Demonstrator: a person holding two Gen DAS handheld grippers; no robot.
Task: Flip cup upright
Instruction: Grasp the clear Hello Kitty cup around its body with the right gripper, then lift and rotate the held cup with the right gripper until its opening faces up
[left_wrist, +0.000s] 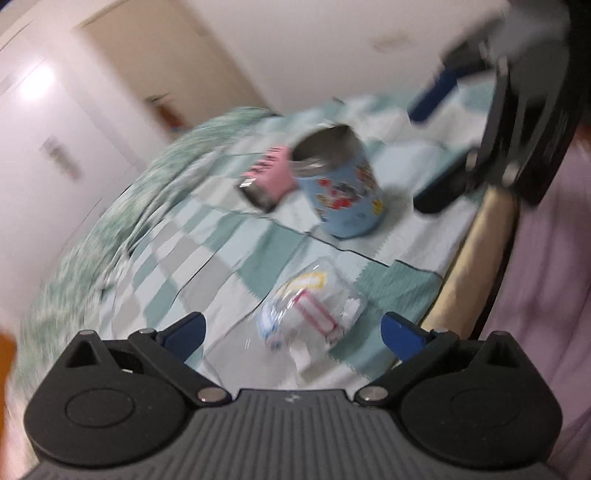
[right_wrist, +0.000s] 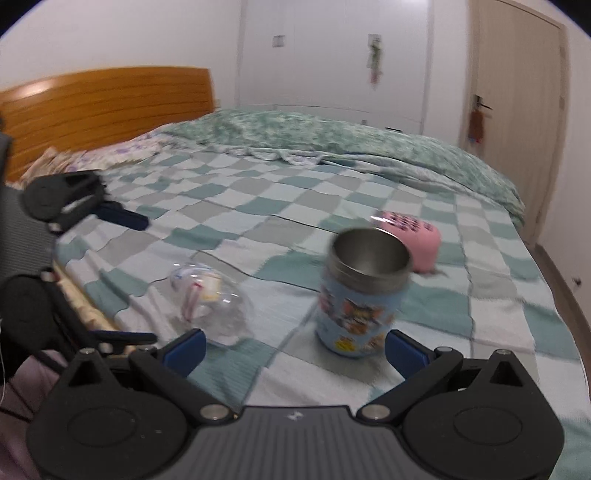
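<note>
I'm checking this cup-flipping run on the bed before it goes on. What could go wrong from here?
1. The blue cup stands upright on the soft checkered blanket, close to the open right gripper; a nudge could topple it.
2. The clear cup lying on its side near the bed edge may roll off when the open left gripper closes.
3. The pink cup lies right behind the blue one.

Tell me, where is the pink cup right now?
The pink metal-lined cup lies on its side on the checkered blanket, right behind the upright blue cartoon-print steel cup, to its right in the right wrist view.
</note>
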